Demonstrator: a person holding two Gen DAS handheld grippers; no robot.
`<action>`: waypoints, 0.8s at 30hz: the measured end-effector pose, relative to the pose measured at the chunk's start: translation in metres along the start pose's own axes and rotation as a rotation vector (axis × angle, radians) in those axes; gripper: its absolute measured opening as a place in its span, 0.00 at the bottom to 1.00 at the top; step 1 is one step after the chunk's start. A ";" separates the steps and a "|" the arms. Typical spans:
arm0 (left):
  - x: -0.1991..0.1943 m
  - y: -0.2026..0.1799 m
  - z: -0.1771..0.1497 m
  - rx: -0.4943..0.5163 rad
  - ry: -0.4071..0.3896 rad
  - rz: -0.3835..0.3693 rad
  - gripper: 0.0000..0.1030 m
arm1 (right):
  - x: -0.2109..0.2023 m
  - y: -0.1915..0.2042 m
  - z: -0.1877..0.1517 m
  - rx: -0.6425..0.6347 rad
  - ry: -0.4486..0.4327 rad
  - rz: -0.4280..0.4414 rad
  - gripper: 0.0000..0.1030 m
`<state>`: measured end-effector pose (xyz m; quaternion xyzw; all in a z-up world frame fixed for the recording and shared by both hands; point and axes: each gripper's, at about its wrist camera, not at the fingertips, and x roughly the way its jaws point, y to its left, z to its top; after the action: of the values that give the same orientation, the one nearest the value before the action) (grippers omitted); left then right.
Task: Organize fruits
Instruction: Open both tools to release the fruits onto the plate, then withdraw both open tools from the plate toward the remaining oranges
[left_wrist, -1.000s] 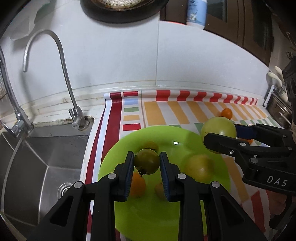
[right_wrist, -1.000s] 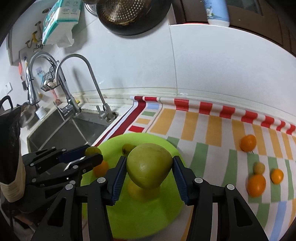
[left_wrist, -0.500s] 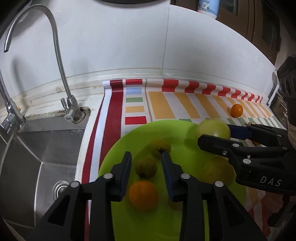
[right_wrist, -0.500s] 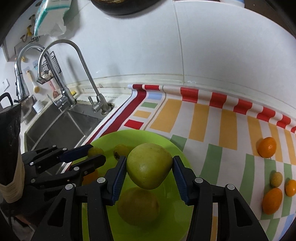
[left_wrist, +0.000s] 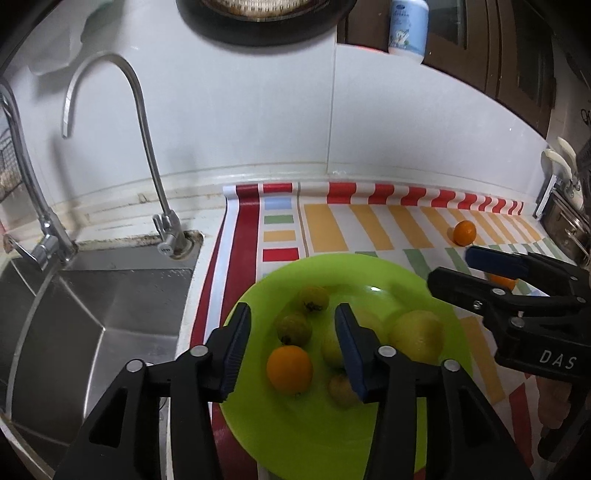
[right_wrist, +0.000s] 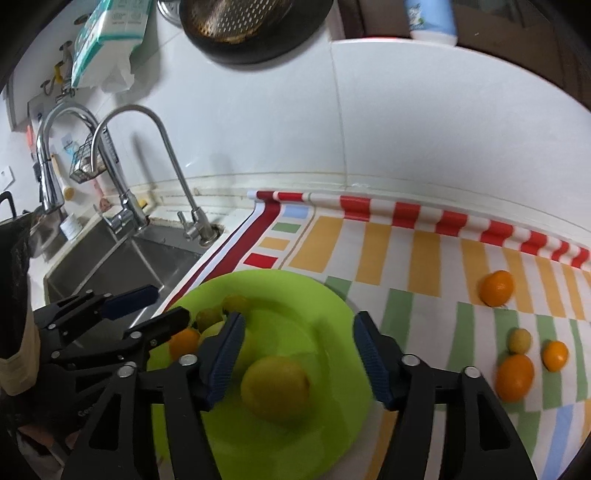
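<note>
A lime-green plate (left_wrist: 295, 435) (right_wrist: 325, 314) lies on the striped mat beside the sink. It holds two small green-brown fruits (left_wrist: 293, 326), an orange (left_wrist: 290, 369), two yellow-green pears (left_wrist: 417, 336) and one more small fruit. My left gripper (left_wrist: 293, 343) (right_wrist: 166, 304) hangs over the plate's left part, its jaws opening, with no pad touching fruit. Over the plate's right part my right gripper (right_wrist: 299, 347) (left_wrist: 452, 267) is also opening. A blurred pear (right_wrist: 275, 387) rests on the plate below it, free of the pads.
Three oranges (right_wrist: 496, 288) (right_wrist: 515, 376) (right_wrist: 554, 354) and a small yellow fruit (right_wrist: 520, 340) lie on the mat (right_wrist: 424, 258) to the right. A steel sink (left_wrist: 110, 314) with faucets (left_wrist: 147, 147) is on the left. A white tiled wall stands behind.
The left gripper let go of the small green fruit, which now lies on the plate. The right gripper opened and its pear dropped onto the plate.
</note>
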<state>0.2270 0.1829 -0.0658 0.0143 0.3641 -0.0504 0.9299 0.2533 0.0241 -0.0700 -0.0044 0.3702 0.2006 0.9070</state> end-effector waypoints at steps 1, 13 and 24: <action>-0.004 -0.001 0.000 -0.001 -0.007 0.002 0.49 | -0.005 -0.001 -0.001 0.006 -0.009 -0.010 0.66; -0.050 -0.025 0.002 0.001 -0.086 0.016 0.70 | -0.067 -0.008 -0.015 0.032 -0.101 -0.107 0.75; -0.086 -0.067 -0.002 0.029 -0.152 -0.007 0.78 | -0.122 -0.029 -0.036 0.068 -0.164 -0.168 0.76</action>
<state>0.1556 0.1233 -0.0084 0.0224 0.2917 -0.0600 0.9544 0.1608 -0.0525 -0.0181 0.0117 0.2994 0.1107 0.9476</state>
